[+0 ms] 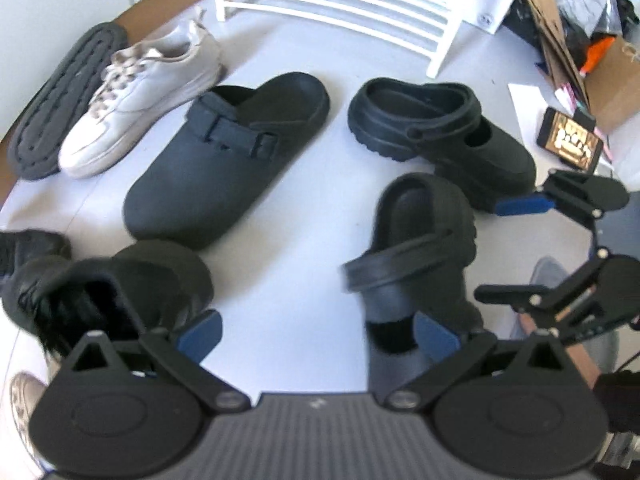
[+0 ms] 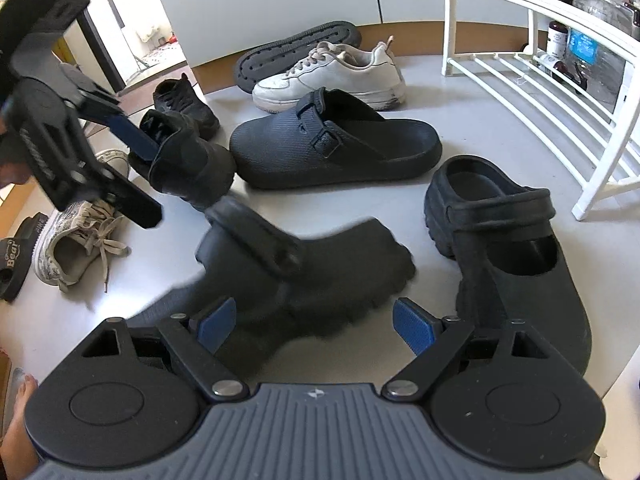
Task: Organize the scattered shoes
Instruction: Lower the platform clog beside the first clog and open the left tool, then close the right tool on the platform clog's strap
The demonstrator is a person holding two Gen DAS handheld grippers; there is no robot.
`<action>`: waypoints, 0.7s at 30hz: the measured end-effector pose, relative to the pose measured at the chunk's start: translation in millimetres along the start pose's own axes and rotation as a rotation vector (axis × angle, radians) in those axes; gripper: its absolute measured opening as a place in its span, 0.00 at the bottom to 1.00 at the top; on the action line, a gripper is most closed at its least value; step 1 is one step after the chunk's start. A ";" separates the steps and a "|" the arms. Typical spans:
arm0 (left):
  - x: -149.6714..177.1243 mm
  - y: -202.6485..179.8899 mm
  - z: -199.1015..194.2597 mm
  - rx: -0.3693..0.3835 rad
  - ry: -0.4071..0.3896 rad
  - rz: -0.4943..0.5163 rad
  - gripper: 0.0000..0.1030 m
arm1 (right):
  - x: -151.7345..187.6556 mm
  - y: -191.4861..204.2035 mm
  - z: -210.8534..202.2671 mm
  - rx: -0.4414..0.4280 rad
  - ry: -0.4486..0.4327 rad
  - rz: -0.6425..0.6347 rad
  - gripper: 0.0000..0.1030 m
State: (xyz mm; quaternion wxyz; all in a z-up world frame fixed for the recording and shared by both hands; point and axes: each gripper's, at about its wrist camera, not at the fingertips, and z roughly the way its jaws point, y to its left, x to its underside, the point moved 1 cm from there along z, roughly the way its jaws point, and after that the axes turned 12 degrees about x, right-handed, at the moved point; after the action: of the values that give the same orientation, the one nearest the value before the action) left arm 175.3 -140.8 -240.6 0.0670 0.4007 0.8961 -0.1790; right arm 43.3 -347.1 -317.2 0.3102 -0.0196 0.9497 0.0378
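Several shoes lie scattered on a grey-white floor. A black strap clog (image 1: 420, 248) (image 2: 304, 264) lies tilted between the two grippers, blurred. Its mate (image 1: 444, 136) (image 2: 516, 256) stands upright beside it. A dark buckle clog (image 1: 224, 164) (image 2: 336, 148) lies in the middle. A white sneaker (image 1: 136, 100) (image 2: 332, 76) and an upturned dark sole (image 1: 60, 100) (image 2: 296, 48) lie behind it. My left gripper (image 1: 316, 332) (image 2: 136, 176) is open, a black ankle shoe (image 1: 132, 280) (image 2: 188, 164) by its left finger. My right gripper (image 2: 314, 326) (image 1: 516, 252) is open around the tilted clog.
A white slatted shoe rack (image 1: 348, 4) (image 2: 552, 92) stands at the back. Paper bags, a box and a phone (image 1: 570, 140) lie at right. A laced beige sneaker (image 2: 76, 240), a sandal (image 2: 16, 260) and another black shoe (image 2: 184, 104) lie at left.
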 end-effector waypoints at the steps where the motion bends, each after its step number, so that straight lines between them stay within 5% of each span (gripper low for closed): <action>1: 2.5 0.1 3.1 0.002 -0.012 -0.020 1.00 | -0.2 2.1 0.5 -0.003 0.001 -0.005 0.87; 21: 119.4 24.8 -39.2 -0.027 -0.173 -0.229 0.99 | 12.4 18.0 -9.1 -0.006 0.073 -0.167 0.84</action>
State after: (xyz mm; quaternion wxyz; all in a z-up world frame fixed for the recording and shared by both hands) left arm 114.5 -28.0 -242.4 0.1288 0.2778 0.9291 -0.2072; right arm 26.9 -330.1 -316.2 0.2773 -0.1013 0.9553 0.0140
